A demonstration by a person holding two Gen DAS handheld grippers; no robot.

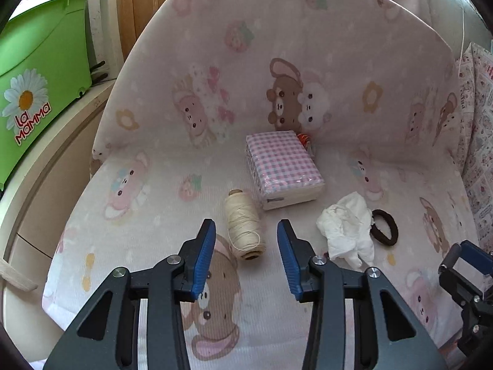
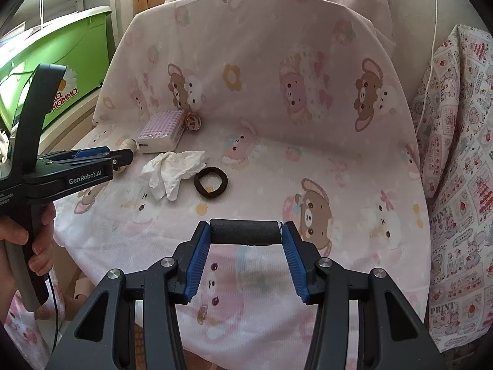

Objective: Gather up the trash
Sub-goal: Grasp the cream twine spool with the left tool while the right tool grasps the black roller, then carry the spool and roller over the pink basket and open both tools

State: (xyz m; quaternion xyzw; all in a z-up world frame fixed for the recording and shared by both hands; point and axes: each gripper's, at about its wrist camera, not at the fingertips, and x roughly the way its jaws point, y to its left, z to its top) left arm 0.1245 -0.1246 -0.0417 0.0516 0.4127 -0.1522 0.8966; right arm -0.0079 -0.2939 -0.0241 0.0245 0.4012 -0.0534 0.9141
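Right gripper [image 2: 246,231] is clamping a dark cylinder [image 2: 245,232], possibly foam. Left gripper [image 1: 246,231] is standing open over the thread spool [image 1: 245,225]. Crumpled tissue [image 1: 346,229] is lying beside the hair tie [image 1: 384,226].

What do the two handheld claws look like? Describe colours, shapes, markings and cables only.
Both the left claw and right claw have matte black angular arms with triangular cut-outs, silver round screws, and ribbed blue pads. Seen from the right wrist view, the left claw's body reads "GenRobot.AI" in white, with a grey-tipped black pistol handle and a thin black cable below it.
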